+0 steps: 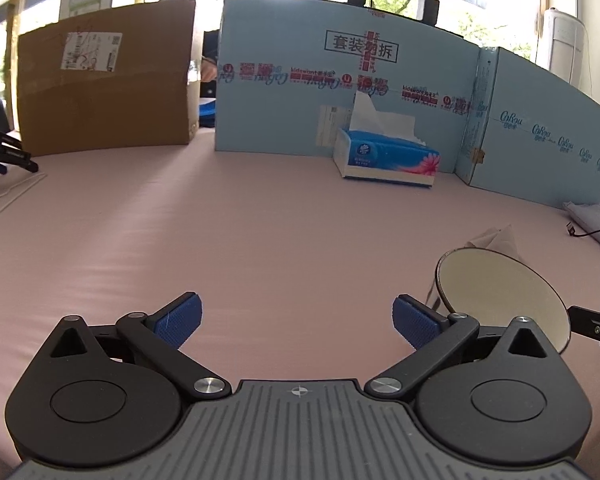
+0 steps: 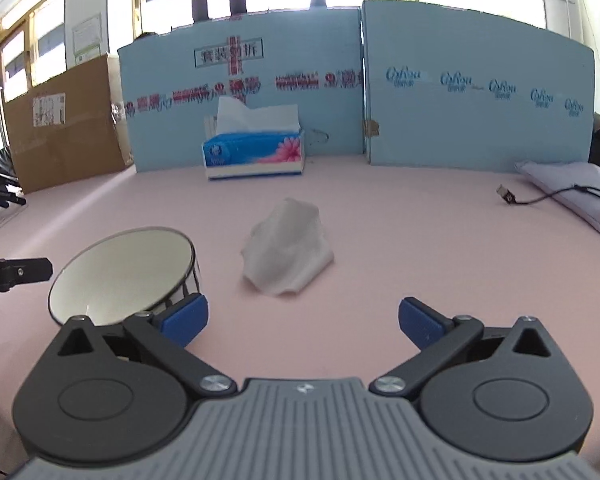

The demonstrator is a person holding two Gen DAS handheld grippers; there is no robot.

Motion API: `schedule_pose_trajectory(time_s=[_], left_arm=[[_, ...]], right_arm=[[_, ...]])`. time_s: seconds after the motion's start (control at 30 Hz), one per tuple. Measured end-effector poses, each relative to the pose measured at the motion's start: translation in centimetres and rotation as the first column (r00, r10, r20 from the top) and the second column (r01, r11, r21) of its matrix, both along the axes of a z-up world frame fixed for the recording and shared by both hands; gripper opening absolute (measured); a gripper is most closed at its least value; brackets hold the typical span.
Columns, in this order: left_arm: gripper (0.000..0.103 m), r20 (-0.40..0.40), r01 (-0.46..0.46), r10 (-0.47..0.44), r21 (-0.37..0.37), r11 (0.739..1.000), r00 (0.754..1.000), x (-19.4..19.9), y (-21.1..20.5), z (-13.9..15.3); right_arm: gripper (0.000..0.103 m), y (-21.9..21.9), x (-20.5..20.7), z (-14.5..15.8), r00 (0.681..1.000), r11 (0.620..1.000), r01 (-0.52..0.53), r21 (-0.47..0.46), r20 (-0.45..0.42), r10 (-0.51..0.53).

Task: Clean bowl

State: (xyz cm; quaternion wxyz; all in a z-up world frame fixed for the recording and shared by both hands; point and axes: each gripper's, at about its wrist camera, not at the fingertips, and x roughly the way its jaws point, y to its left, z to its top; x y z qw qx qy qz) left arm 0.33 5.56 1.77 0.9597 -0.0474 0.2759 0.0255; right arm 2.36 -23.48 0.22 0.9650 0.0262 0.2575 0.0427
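Both grippers, left gripper and right gripper, are hovering with jaws wide apart and empty. The bowl, smooth, round and dark-rimmed, is sitting on the pink worktop, beside a crumpled, soft tissue. Risk: hard pads may be slipping on the glossy rim, tipping the bowl.
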Motion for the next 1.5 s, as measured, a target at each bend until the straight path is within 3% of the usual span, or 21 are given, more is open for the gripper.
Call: schedule_pose_trajectory(time_s=[0.37,1.5], left_arm=[[0.103,-0.037,-0.022,0.023,0.031,0.999,0.999,-0.22,-0.41,-0.37],[0.103,-0.038,0.003,-0.001,0.045,0.999,0.999,0.09,-0.56,-0.45]], right_arm=[[0.103,0.37,-0.22,0.01,0.999,0.999,0.029,-0.016,-0.012,-0.03],[0.103,0.26,0.16,0.36,0.999,0.999,0.037,-0.02,-0.012,-0.037]])
